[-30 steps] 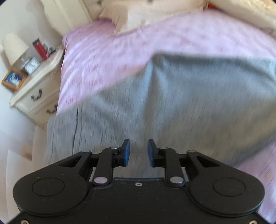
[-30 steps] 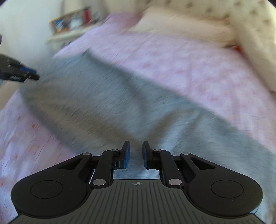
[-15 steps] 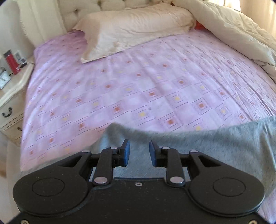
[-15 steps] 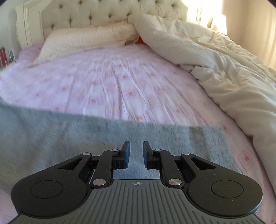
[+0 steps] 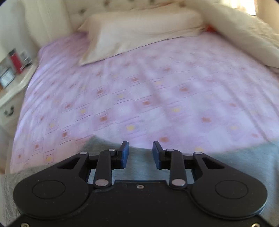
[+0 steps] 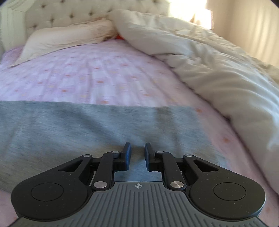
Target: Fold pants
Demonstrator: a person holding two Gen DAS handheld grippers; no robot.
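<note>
Your left gripper (image 5: 140,154) hangs over the near edge of the pants (image 6: 90,132), jaws opening, a moderate gap, nothing pinched between the pads. Your right gripper (image 6: 137,155) sits over the same grey cloth, jaws narrow with a small gap, nothing gripped as far as the blurred view shows. The pants lie flat across the near part of the pink sheet (image 5: 148,90). Beyond: a pillow (image 5: 139,31) by the headboard (image 6: 87,15), a bunched duvet (image 6: 218,66) at the right close to the pants' end, a nightstand (image 5: 10,90) with a red bottle (image 5: 16,61) at the left. The sheet between pants and pillow is bare.
</note>
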